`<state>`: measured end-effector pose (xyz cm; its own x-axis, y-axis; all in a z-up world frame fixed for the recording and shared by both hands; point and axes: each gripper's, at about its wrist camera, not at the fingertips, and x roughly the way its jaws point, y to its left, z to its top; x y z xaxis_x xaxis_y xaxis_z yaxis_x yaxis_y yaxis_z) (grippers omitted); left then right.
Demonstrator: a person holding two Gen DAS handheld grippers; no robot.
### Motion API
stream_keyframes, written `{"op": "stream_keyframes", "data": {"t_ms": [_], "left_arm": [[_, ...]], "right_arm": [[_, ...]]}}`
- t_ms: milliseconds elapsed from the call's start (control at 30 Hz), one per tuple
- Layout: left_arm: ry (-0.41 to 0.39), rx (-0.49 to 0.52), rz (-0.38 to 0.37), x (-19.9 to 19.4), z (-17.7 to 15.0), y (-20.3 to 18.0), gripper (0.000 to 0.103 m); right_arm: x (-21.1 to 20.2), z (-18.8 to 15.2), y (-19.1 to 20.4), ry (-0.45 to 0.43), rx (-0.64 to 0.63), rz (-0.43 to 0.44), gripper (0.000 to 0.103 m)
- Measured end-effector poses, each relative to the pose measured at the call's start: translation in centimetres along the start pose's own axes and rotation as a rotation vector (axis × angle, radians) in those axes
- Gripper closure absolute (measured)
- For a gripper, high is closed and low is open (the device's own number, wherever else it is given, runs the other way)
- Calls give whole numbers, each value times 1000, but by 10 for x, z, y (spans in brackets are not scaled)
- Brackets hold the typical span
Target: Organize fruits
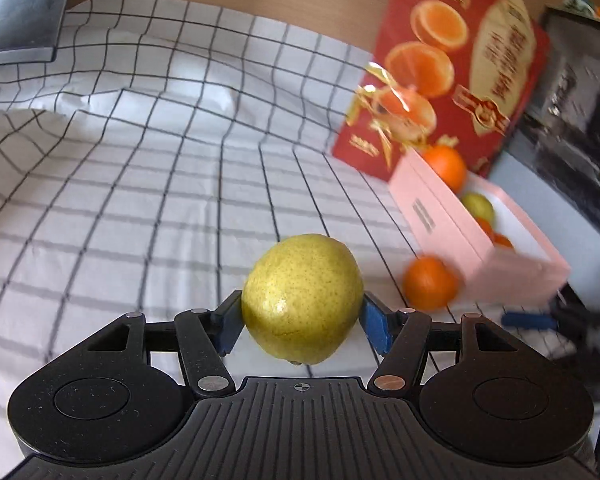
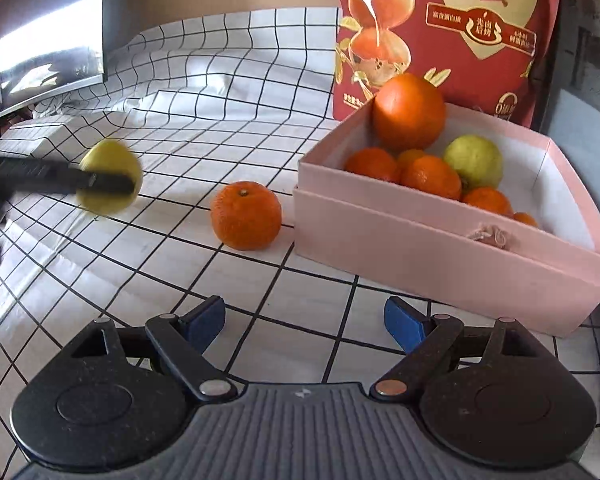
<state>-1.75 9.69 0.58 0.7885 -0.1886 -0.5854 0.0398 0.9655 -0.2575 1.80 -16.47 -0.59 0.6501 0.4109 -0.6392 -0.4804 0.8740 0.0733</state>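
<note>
Checked cloth (image 2: 220, 128) covers the tabletop; red printed bag (image 2: 460, 20) stands at the far right w/ a dark monitor (image 2: 48, 40) far left.

Risks, as I judge them: pear (image 1: 302, 298) in the left claw (image 1: 300, 320) is round and smooth-skinned, gripped only at its sides by the blue pads (image 1: 374, 326), so a quick swing or tilt could let it twist out and drop onto the cloth. Pink box (image 2: 440, 248) is already well filled w/ oranges plus one green-yellow fruit (image 2: 474, 160); dropping the pear in from height could bruise it or bounce something over the low wall. Loose orange (image 2: 246, 216) sits just left of the box, near side, and could roll if nudged by either claw.

Left claw: closed onto the pear, pads pressing both sides, fruit lifted off the cloth, left of the box. Right claw (image 2: 304, 322): jaws wide apart, nothing between them, hovering over bare cloth near the box's front wall, touching nothing.
</note>
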Motion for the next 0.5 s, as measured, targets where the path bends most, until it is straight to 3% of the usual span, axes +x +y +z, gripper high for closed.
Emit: {"op": "stream_keyframes", "data": {"t_ms": [200, 500], "left_arm": [[-59, 70, 83, -8, -16, -17, 36], [-68, 66, 92, -10, -18, -18, 36]], "right_arm": [[2, 0, 1, 7, -6, -12, 12], [8, 3, -2, 42, 6, -26, 0]]}}
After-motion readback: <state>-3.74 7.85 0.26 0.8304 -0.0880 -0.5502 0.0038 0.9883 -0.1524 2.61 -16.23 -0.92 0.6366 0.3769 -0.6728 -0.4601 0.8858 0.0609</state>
